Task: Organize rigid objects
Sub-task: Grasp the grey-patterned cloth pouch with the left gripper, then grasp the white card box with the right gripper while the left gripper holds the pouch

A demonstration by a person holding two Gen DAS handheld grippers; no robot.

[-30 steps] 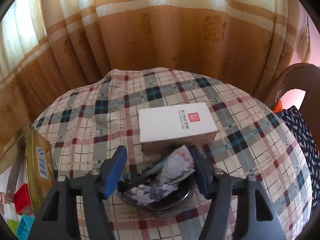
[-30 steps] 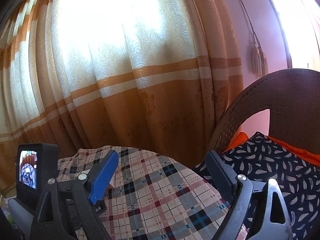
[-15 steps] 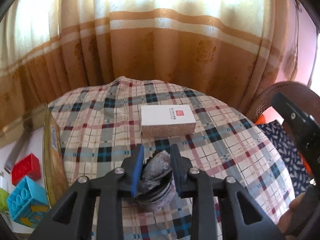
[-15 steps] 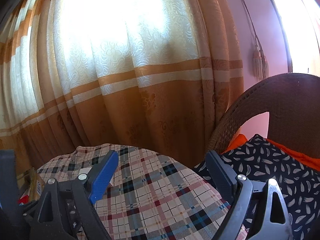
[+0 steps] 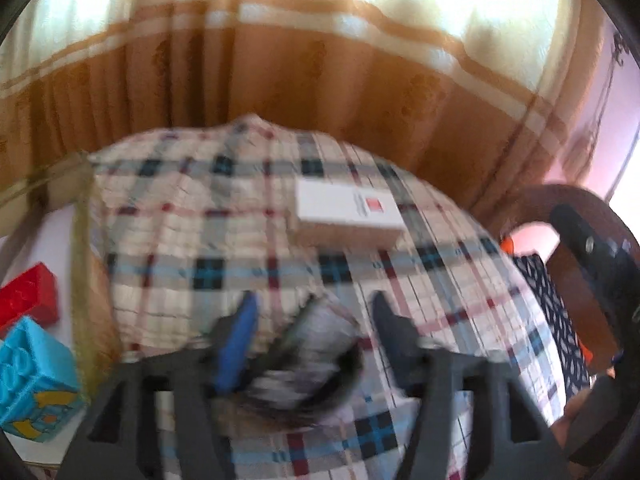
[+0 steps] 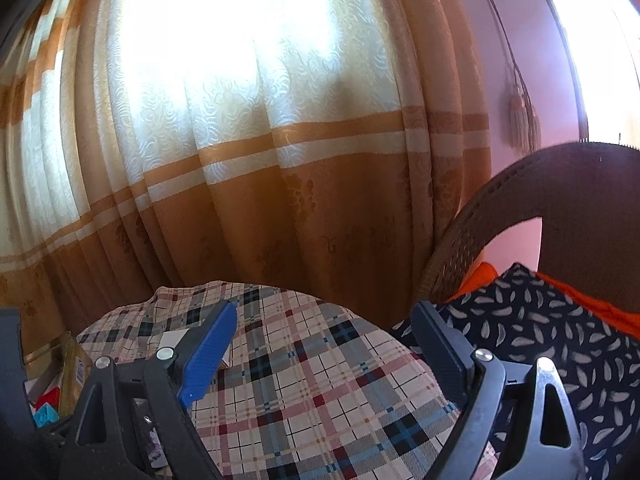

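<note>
The left gripper (image 5: 312,316) points down at a round table covered by a plaid cloth (image 5: 208,240). Its jaws have just been opening, and between them sits a dark bowl (image 5: 316,364) with crumpled grey-white stuff inside; the view is blurred, but both fingers appear to stand clear of the bowl's sides. At about 12 o'clock from the bowl, well apart from it, a flat white box (image 5: 348,212) with a small red square lies on the cloth. At 9 o'clock, off the table's edge, a red block (image 5: 28,300) and a light-blue block (image 5: 36,384) rest on a white surface, with a yellowish upright edge (image 5: 86,280) between them and the table.

The right gripper (image 6: 324,344) hovers over the cloth with its jaws wide apart and nothing between them. At 3 o'clock stands a wicker chair (image 6: 520,196) holding a dark patterned cushion (image 6: 560,340). An orange-and-cream curtain (image 6: 280,140) hangs behind the table.
</note>
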